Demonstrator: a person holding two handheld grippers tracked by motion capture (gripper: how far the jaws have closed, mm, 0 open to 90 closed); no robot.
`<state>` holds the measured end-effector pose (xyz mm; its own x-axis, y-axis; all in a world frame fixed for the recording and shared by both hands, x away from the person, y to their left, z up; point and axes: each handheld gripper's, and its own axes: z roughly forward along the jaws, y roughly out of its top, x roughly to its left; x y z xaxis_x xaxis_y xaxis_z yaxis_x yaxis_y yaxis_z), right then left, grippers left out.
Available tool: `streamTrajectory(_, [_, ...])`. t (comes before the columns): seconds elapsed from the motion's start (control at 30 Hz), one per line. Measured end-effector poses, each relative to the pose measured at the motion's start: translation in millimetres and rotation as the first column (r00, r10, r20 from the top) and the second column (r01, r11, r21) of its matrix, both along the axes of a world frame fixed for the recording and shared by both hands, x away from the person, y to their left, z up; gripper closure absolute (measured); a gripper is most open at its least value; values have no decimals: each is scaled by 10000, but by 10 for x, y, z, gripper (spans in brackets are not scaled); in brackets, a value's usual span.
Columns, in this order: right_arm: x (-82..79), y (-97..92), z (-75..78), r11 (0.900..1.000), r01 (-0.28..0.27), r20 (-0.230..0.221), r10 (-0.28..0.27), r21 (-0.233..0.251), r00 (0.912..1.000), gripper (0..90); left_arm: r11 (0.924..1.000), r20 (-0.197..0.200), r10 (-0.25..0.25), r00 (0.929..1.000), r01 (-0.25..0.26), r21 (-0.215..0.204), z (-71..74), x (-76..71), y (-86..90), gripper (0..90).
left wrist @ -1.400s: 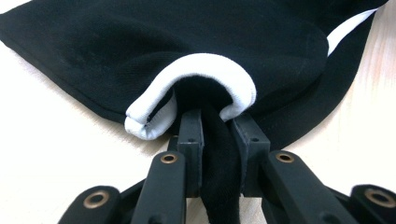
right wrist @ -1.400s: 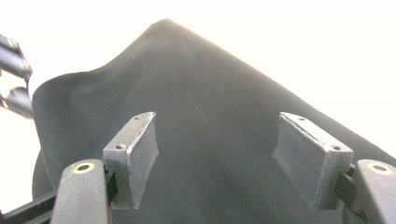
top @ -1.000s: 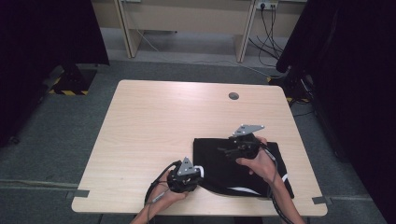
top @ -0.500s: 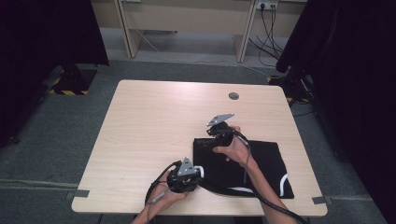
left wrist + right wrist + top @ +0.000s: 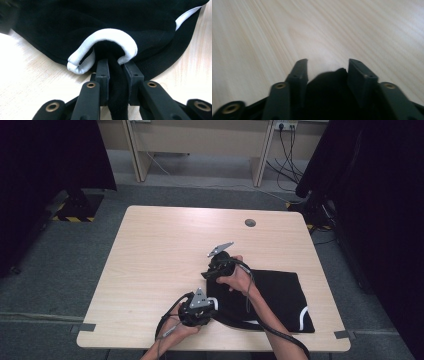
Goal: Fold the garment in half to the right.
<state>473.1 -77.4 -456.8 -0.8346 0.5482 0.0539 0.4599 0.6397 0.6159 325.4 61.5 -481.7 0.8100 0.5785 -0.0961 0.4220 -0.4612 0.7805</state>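
Item: black garment with white trim (image 5: 272, 292), lying flat on the tabletop (image 5: 165, 250) toward its near right corner, folded edge facing the middle. My left gripper (image 5: 117, 72) sits at the near edge, jaws clamped on a bunch of the black cloth just below the white band (image 5: 110, 37); it has not shifted from a second ago. My right gripper (image 5: 216, 270) has crossed from over the middle of the cloth to its far left corner and come down; its jaws have just been closing, with a tongue of black cloth (image 5: 329, 82) between them. The right gripper view is blurred, so I judge the pads not quite pressing yet, though they may be touching. Meaning: second hold nearly made on that left edge; once both corners are held, the cloth can be lifted or folded over.
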Motion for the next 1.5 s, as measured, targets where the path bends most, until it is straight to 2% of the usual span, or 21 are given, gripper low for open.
streamTrajectory(0.07, [2,-12,-41,9999,27,40,-27,-156,10000,639,10000,-12,12,10000,-12,-18,0,2,3,766])
streamTrajectory(0.17, [31,-65,-27,9999,69,-53,-70,-82,10000,784,10000,85,-46,10000,46,30,2,-2,-6,781])
streamTrajectory(0.23, [41,-83,-24,10000,32,6,-32,7,10000,834,10000,54,-58,10000,58,-12,4,3,-2,790])
streamTrajectory(0.37, [33,-110,65,9992,-3,262,-8,408,9997,858,9999,187,-107,9998,108,-44,58,1,17,803])
streamTrajectory(0.6, [-9,-132,322,9947,-52,735,-23,1026,9973,863,9998,606,-48,9981,59,-172,263,-5,124,813])
streamTrajectory(0.8, [-49,-216,558,9848,-58,1057,-128,1739,9943,865,9990,1149,-104,9933,154,-429,564,-40,197,815])
streamTrajectory(0.9, [-90,-310,687,9813,-60,1354,-205,1922,9906,865,9971,1368,-359,9899,446,-612,726,-46,163,816])
streamTrajectory(1.03, [-146,-516,822,9739,43,1617,-421,2271,9859,865,9951,1649,-655,9841,766,-621,872,-39,42,817])
streamTrajectory(1.23, [-268,-983,969,9588,425,1878,-984,2809,9773,865,9892,2019,-1251,9714,1379,-506,1048,-45,-298,817])
streamTrajectory(1.33, [-304,-1200,988,9538,662,1851,-1245,2929,9748,865,9848,2051,-1607,9655,1708,-320,1079,-34,-495,817])
streamTrajectory(1.4, [-324,-1325,978,9541,804,1842,-1377,2884,9732,865,9811,2003,-1824,9626,1915,-273,1076,-13,-627,817])
streamTrajectory(1.5, [-357,-1506,935,9517,1036,1808,-1605,2890,9703,865,9770,1841,-2022,9619,2112,-304,1039,23,-799,817])
